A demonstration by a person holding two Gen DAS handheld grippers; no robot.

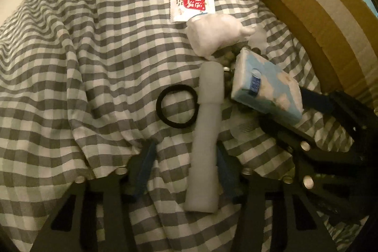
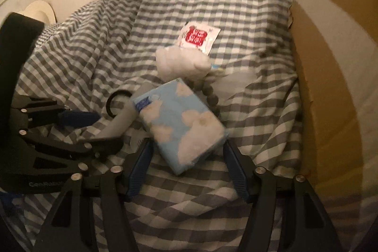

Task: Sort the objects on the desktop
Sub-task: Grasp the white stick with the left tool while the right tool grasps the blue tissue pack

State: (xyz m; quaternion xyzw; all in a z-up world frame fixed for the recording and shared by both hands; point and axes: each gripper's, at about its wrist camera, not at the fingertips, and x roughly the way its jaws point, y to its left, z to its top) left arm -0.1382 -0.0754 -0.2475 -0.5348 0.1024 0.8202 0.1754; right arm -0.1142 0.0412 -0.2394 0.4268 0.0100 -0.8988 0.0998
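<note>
A white tube (image 1: 204, 124) lies lengthwise between the fingers of my left gripper (image 1: 185, 144). Its jaws are open, with a gap on the tube's left side. Next to the tube lies a black hair tie (image 1: 158, 108). A blue tissue pack with clouds (image 2: 182, 124) sits slantwise between the fingers of my right gripper (image 2: 186, 143). The fingertips are close to its two sides, and no firm press shows. Farther off lie a white crumpled wad (image 1: 212, 34), grey beads (image 2: 210, 93) and a red-and-white sachet (image 1: 191, 4).
Everything lies on a rumpled grey-and-white checked cloth (image 1: 70, 63). An open cardboard box (image 2: 330, 63) stands along the right side. A pale wall rises behind the cloth, with a round cream object (image 2: 39, 10) at the far left. The two grippers work close together.
</note>
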